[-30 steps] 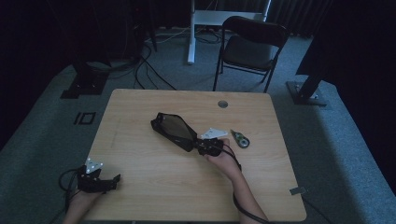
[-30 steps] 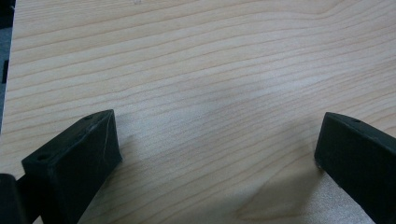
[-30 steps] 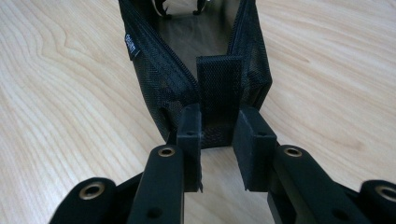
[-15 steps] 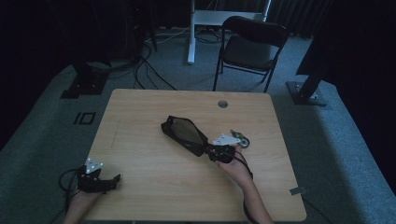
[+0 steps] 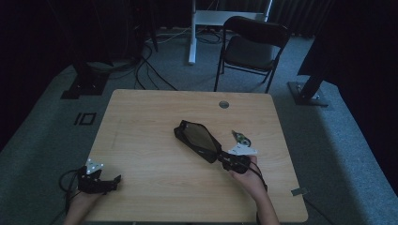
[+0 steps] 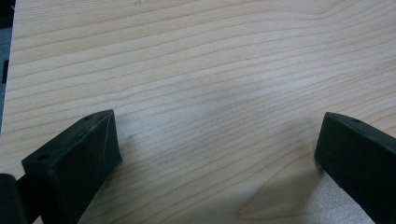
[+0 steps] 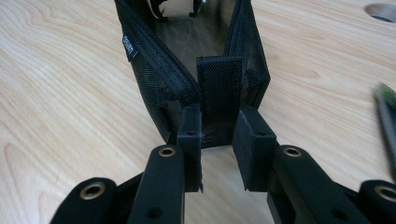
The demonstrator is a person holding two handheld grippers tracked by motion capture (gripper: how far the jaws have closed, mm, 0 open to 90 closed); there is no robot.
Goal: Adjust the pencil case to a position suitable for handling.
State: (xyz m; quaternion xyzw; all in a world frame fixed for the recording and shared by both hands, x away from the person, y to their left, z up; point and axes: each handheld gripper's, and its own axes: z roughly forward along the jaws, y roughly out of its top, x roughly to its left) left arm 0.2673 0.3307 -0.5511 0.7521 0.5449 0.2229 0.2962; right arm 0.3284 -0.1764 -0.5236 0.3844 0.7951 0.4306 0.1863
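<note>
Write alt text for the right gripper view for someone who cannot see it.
The right gripper is shut on the webbing tab of an open black mesh zip pouch, which lies on a light wooden table. A green object shows blurred at the right edge.

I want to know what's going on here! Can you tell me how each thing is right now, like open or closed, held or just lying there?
black mesh pouch: zipper open, lying on the table, held by its end tab.
right gripper: shut on the pouch's tab.
left gripper: open, nothing between its jaws, over bare wood.
small green thing: lying loose on the table beside the pouch.
folding chair: unfolded, standing behind the table.
</note>
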